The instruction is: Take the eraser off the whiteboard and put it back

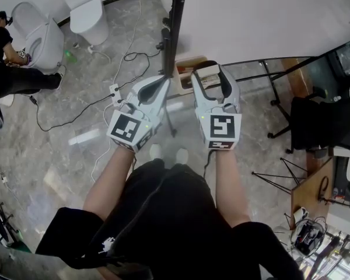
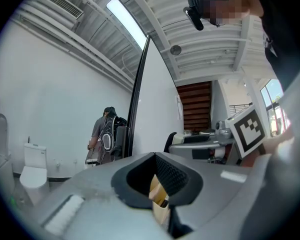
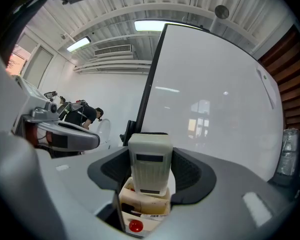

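Seen in the head view, the right gripper [image 1: 209, 69] pinches the white eraser [image 1: 206, 73] by the lower edge of the glossy whiteboard [image 1: 262, 16]. The left gripper [image 1: 162, 81] tapers to a closed point above the marbled floor [image 1: 52, 156]. In the left gripper view, its smooth grey jaws meet at the tips with nothing between the knurled black pads [image 2: 174, 176]. In the right gripper view, the jaws stand wide, textured pads [image 3: 188, 171] pressed against the blocky, ribbed plastic eraser [image 3: 150, 159], near the whiteboard [image 3: 210, 99]; contact cannot be told. A beige carton [image 3: 140, 204] lies below.
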